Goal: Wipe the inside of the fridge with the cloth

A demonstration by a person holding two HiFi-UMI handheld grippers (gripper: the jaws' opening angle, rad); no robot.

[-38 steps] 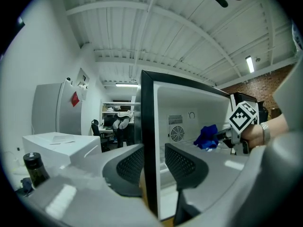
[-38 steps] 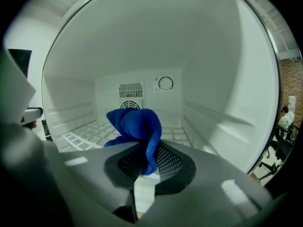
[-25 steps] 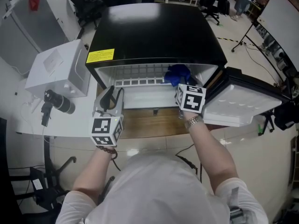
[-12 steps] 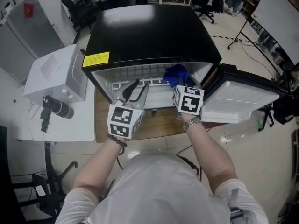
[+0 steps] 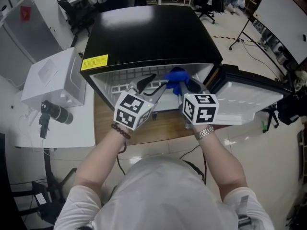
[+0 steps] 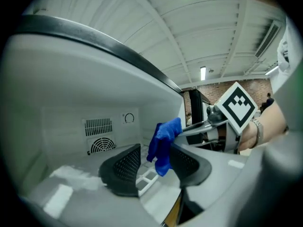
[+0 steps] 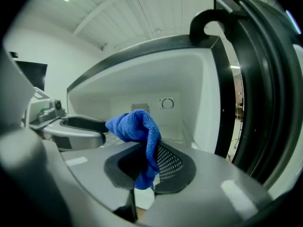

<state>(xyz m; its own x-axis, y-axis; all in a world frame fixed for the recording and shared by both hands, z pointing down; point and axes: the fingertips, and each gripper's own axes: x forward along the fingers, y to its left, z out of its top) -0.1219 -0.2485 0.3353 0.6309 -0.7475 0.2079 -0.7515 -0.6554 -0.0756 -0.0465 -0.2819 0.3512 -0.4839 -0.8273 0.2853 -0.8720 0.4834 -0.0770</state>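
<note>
two jaws of the right gripper (image 7: 143,168) are closed on the blue cloth (image 7: 136,126), which hangs at the open front of the fridge (image 5: 153,32). the left gripper (image 6: 154,167) is opening its jaws; the blue cloth shows between them, not pressed. it looks soft, light and limp, so best to pinch a thick bunched fold.

- Pale grey short-sleeved T-shirt (image 5: 158,195), plain, with loose sleeves (image 5: 79,200).
- Left wrist: dark bead bracelet (image 5: 120,131). Right wrist: metal-link watch (image 5: 205,132).
- Left gripper (image 5: 154,84) and right gripper (image 5: 186,85): grey moulded bodies and black jaws, with perforated pads (image 6: 124,162) on the inner faces.
- Each carried a white cube (image 5: 132,111) with black square markers.
- Left gripper's jaws were opening, with the blue cloth (image 6: 163,141) in the gap between them.
</note>
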